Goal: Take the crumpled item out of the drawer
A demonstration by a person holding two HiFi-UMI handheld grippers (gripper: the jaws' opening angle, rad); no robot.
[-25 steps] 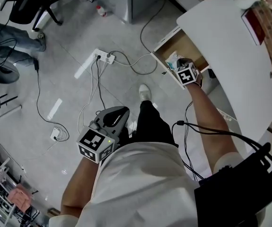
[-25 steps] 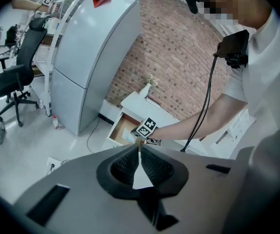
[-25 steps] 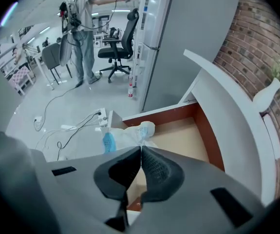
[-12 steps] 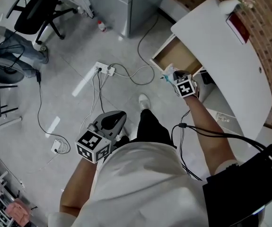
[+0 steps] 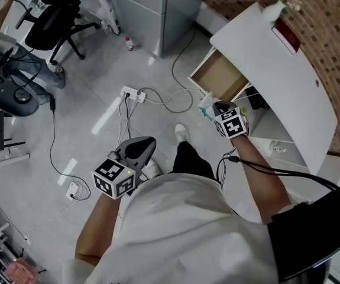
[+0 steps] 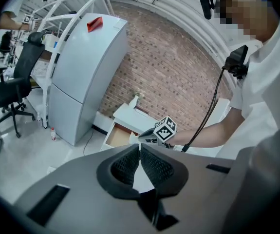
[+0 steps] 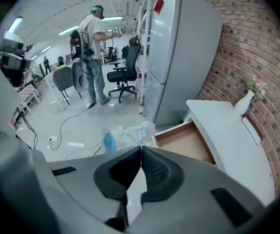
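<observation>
Two grippers are in use. On the right gripper (image 7: 140, 148) the jaws are pressed together, clamped on an edge of the crumpled item (image 7: 122, 134), a clear plastic wrapper with blue print. The item projects beyond the jaw tips, up and to the left in the right gripper view, and hangs above the floor (image 7: 81, 126). To the right of the jaw tips the drawer (image 7: 188, 143) stands pulled out with its wooden bottom showing. The item is outside it, just beside its front corner.

In the head view the item sits right of centre, at the tip of the right gripper and just below the open drawer of the white surface (image 5: 276, 64).

On the left gripper (image 6: 140, 145) the jaws are together with nothing between them. It is held left of centre and low in the head view, well apart from the drawer. A power strip (image 5: 133, 92) and cables lie on the floor to the left of the drawer.
</observation>
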